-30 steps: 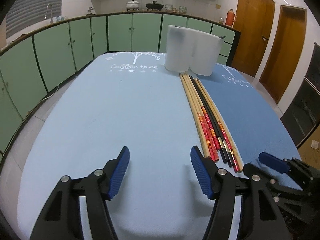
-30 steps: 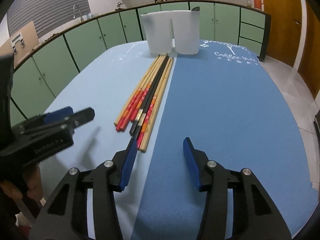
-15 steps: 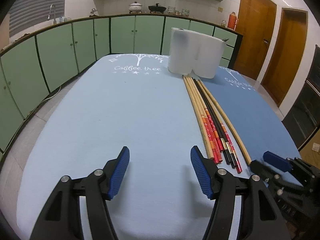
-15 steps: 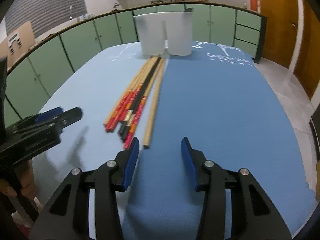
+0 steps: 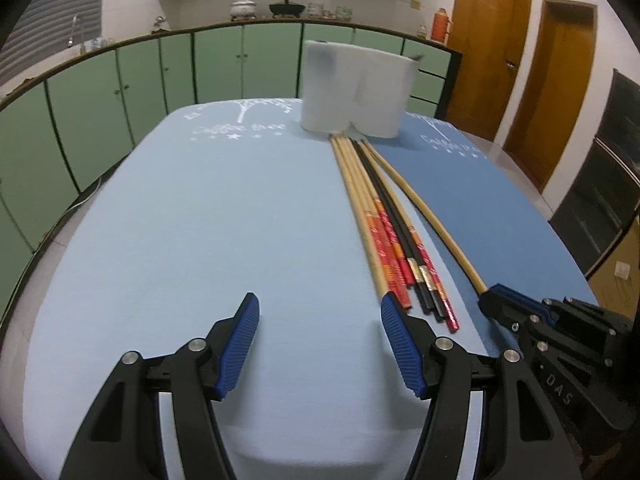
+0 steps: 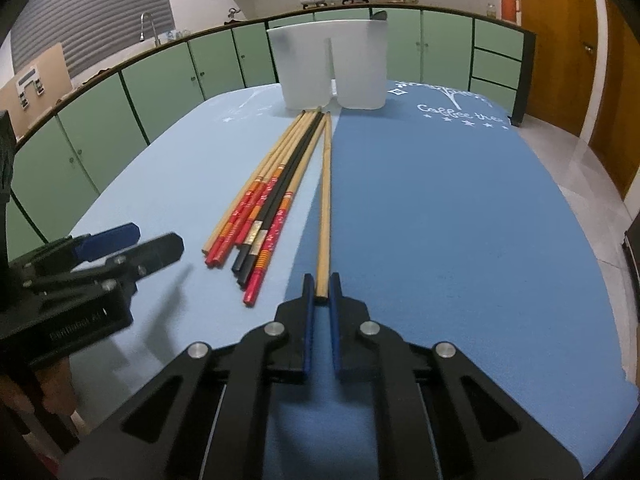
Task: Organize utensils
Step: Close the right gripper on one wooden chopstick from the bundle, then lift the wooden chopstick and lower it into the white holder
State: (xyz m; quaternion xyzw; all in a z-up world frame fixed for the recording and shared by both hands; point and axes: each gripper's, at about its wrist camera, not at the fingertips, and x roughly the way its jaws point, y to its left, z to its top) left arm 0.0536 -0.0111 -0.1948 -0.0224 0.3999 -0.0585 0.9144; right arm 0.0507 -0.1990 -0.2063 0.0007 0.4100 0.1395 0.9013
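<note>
Several long chopsticks (image 6: 264, 200) in plain wood, red and black lie bunched on the light blue mat, seen too in the left wrist view as the bunch (image 5: 384, 232). One plain wooden chopstick (image 6: 325, 200) lies apart along the seam of the two mats, and my right gripper (image 6: 321, 294) is shut on its near end. From the left wrist view that chopstick (image 5: 432, 216) runs into the right gripper (image 5: 496, 300). My left gripper (image 5: 320, 312) stands open over bare light blue mat, left of the bunch, with nothing between its fingers.
A white two-compartment holder (image 6: 332, 68) stands at the far end of the table, also seen as the holder (image 5: 356, 88). A darker blue mat (image 6: 440, 220) covers the right half. Green cabinets (image 5: 120, 88) ring the room; wooden doors (image 5: 492, 56) are at right.
The right gripper's jaws have shut on the near end of the single wooden chopstick, which has swung away from the bunch. The left gripper has stayed open and still.
</note>
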